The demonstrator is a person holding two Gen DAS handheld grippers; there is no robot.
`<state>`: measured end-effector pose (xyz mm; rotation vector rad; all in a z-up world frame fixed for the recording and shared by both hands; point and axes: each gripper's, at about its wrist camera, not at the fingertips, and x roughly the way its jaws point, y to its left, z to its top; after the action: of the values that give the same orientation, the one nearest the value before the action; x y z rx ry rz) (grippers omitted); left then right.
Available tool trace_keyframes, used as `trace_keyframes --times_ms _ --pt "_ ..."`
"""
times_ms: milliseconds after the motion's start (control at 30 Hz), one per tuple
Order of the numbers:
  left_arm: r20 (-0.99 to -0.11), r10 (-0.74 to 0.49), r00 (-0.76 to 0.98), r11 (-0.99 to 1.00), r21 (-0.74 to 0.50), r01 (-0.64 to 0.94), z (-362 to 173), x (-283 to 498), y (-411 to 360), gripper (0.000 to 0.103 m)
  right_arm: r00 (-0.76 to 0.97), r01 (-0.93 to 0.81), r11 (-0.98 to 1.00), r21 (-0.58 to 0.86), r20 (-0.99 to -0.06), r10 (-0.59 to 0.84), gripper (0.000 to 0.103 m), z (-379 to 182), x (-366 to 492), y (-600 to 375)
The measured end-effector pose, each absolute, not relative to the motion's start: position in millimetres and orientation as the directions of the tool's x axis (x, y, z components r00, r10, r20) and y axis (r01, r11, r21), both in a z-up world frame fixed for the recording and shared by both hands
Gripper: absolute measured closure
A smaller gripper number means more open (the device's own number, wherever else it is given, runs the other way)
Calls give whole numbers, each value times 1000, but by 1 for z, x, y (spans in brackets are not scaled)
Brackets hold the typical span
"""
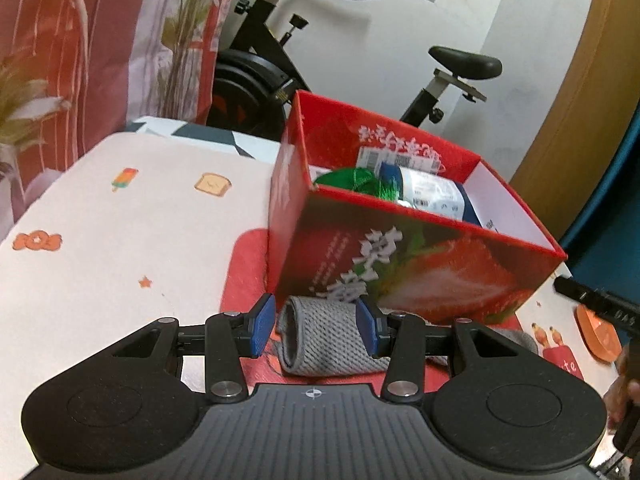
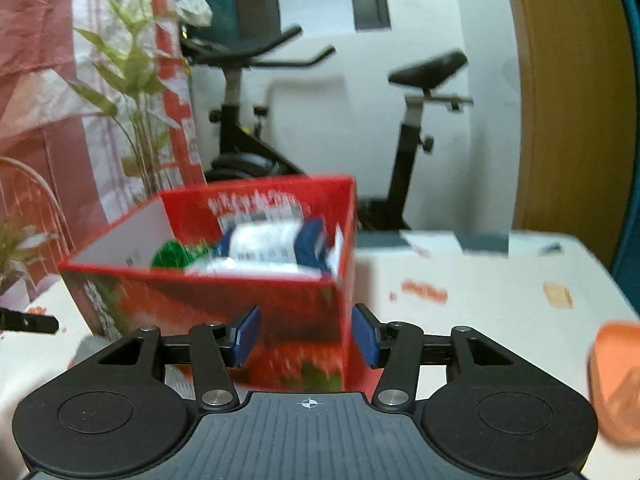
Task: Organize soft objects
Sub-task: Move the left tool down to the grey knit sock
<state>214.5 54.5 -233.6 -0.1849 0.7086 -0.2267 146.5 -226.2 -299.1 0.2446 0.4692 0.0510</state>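
A red strawberry-print box stands on the table; it also shows in the right wrist view. Inside lie a green mesh item and a blue-and-white wrapped pack. A grey knitted sock lies on the table in front of the box. My left gripper is open, its blue pads either side of the sock, apart from it on the left. My right gripper is open and empty, close to the box's near corner. The right wrist view is blurred.
The table has a white cloth with small cartoon prints. An orange object lies at the right. An exercise bike stands behind the table. A red floral curtain hangs at the left.
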Motion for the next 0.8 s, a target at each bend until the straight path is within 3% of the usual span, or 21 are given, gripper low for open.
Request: trace_keyframes --times_ms 533,800 --pt "-674 -285 681 952 -281 121 -264 217 49 55 774 36 945 327 -607 181 55 -363 154 -214" --pt "-687 -287 667 951 -290 110 -272 221 48 55 758 40 945 324 -626 182 57 -372 156 -208"
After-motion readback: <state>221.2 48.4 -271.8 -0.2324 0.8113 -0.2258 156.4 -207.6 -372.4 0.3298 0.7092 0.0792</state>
